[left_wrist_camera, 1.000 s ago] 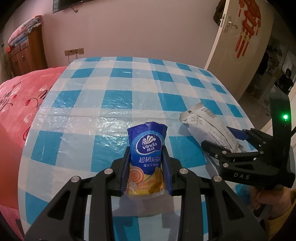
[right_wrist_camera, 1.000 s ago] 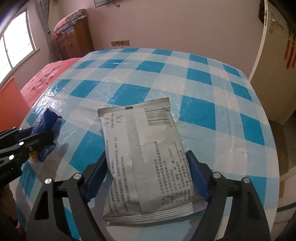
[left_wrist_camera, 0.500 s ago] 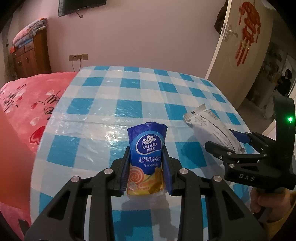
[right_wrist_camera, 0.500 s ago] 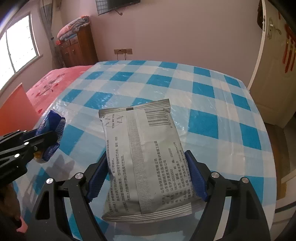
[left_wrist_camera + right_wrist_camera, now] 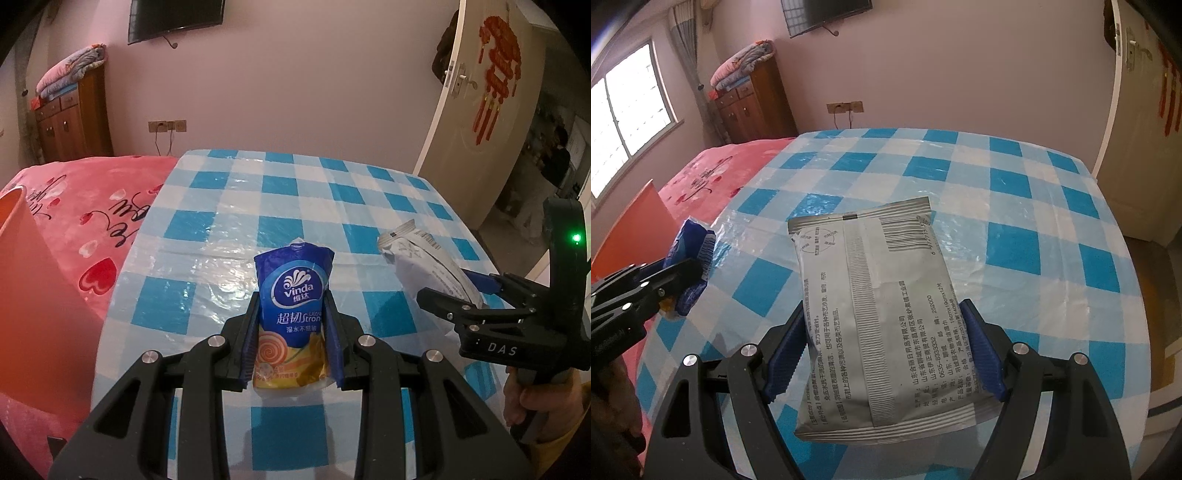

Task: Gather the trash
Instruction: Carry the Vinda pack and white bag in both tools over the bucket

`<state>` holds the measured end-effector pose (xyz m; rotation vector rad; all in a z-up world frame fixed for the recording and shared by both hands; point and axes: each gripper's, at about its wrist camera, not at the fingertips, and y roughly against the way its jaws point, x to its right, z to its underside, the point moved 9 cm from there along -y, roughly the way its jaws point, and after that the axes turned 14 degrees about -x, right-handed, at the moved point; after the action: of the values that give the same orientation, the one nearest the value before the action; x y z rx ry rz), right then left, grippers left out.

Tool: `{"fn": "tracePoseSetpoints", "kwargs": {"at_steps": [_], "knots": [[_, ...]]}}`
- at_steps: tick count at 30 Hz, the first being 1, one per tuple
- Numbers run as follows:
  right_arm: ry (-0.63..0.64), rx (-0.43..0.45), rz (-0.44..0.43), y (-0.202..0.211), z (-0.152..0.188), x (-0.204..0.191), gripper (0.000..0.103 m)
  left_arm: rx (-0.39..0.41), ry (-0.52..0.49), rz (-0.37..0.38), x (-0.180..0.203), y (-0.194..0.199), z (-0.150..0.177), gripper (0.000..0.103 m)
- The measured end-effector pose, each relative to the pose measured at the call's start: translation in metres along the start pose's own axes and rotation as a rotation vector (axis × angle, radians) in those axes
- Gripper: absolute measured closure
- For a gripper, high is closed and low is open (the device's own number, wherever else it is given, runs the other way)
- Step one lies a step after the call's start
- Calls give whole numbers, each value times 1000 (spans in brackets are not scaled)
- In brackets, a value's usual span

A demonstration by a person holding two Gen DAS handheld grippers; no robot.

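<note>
Both packs lifted higher; tissue pack (image 5: 292, 314) clamped between left hand-held gripper (image 5: 291, 343) pads.

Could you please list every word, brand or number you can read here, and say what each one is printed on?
"Vinda", "维达", "超韧", "Ultra Strong": blue tissue pack in the left gripper.
"DAS": right gripper's body.
"山东", "252000", "0635-8333332": grey wipes packet in the right gripper.
Barcode digits: too blurred.
Red door ornament: no readable characters.
</note>
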<state>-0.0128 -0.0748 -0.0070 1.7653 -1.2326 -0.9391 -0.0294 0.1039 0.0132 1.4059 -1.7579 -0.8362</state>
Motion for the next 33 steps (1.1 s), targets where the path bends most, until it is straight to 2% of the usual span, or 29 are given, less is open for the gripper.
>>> {"fn": "tracePoseSetpoints", "kwargs": {"at_steps": [13, 33], "knots": [[14, 10, -26, 16, -7, -23, 24, 47, 14, 3, -12, 21, -2, 70], [130, 20, -127, 39, -37, -105, 24, 187, 98, -59, -71, 90, -14, 70]]}}
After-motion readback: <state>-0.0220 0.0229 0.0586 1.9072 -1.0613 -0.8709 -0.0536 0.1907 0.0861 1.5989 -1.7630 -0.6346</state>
